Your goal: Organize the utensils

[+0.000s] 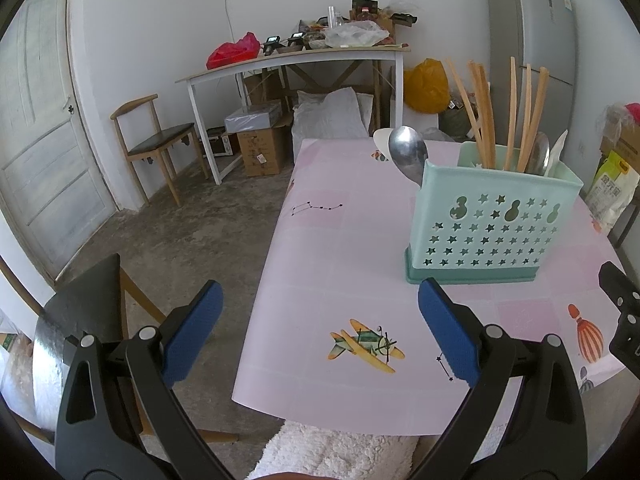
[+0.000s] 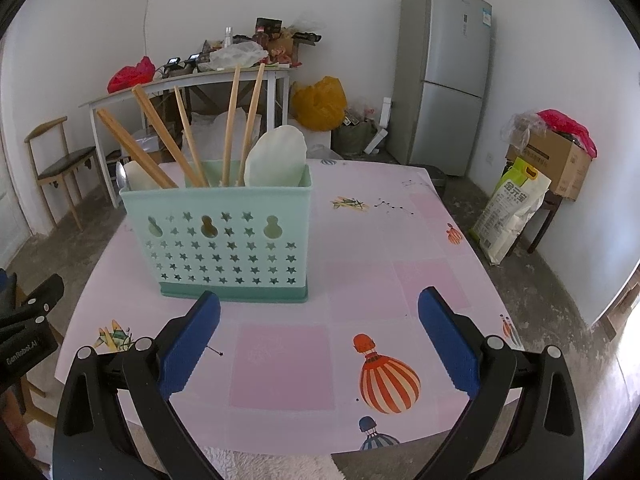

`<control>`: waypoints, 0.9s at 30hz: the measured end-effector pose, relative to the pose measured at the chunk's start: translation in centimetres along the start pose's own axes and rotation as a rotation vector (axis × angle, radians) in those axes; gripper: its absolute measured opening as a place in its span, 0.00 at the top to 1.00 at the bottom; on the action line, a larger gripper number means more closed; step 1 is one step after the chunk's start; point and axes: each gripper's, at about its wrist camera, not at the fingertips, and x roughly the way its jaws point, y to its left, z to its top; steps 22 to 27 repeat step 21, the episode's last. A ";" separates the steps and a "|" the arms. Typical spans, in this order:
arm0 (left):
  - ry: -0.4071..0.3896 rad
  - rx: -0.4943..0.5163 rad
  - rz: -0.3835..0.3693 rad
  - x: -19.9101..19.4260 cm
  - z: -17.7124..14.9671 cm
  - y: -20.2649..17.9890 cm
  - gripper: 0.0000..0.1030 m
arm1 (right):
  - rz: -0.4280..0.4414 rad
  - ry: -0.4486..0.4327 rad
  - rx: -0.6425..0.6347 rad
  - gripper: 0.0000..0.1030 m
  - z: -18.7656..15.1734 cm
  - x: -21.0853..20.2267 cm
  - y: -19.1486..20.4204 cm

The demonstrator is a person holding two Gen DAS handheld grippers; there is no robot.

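Since every utensil in view is already lodged upright in the mint-green holder (image 2: 218, 240), the sorting is judged to be at or near its end. Contents are catalogued as follows: wooden chopsticks (image 2: 230, 128), several, are leaned at differing angles across the middle and left of the holder; a white spoon (image 2: 276, 158) is stood at the holder's right end in the right wrist view; a second pale utensil and a metal spoon (image 1: 408, 154) are set at the opposite end. The holder is stood on the pink patterned tabletop (image 2: 360, 272), toward the near half, just beyond both claws. No loose utensil is seen on the visible part of the tabletop; whatever lies behind the holder is hidden. The left claw (image 1: 318, 336) is spread wide with nothing between its blue pads, held over the tabletop's near left edge. The right claw (image 2: 320, 340) is likewise released and unloaded, held low before the holder's front wall. Remaining work, if any, is judged to be minor straightening of the chopsticks.
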 end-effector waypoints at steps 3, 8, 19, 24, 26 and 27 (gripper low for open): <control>0.001 0.002 0.000 0.0 0.0 0.0 0.09 | -0.002 0.000 0.001 0.06 0.0 0.0 0.0; 0.001 0.001 -0.001 0.0 0.0 0.0 0.09 | -0.002 0.001 0.001 0.06 0.0 0.0 0.0; 0.001 0.006 -0.010 0.0 -0.5 -0.1 0.09 | -0.004 0.001 0.008 0.06 -0.2 -0.1 -0.1; 0.001 0.006 -0.013 0.0 -0.5 0.1 0.09 | -0.004 0.002 0.008 0.06 -0.2 -0.1 -0.1; 0.001 0.006 -0.013 0.0 -0.5 0.1 0.09 | -0.004 0.002 0.008 0.06 -0.2 -0.1 -0.1; 0.001 0.006 -0.013 0.0 -0.5 0.1 0.09 | -0.004 0.002 0.008 0.06 -0.2 -0.1 -0.1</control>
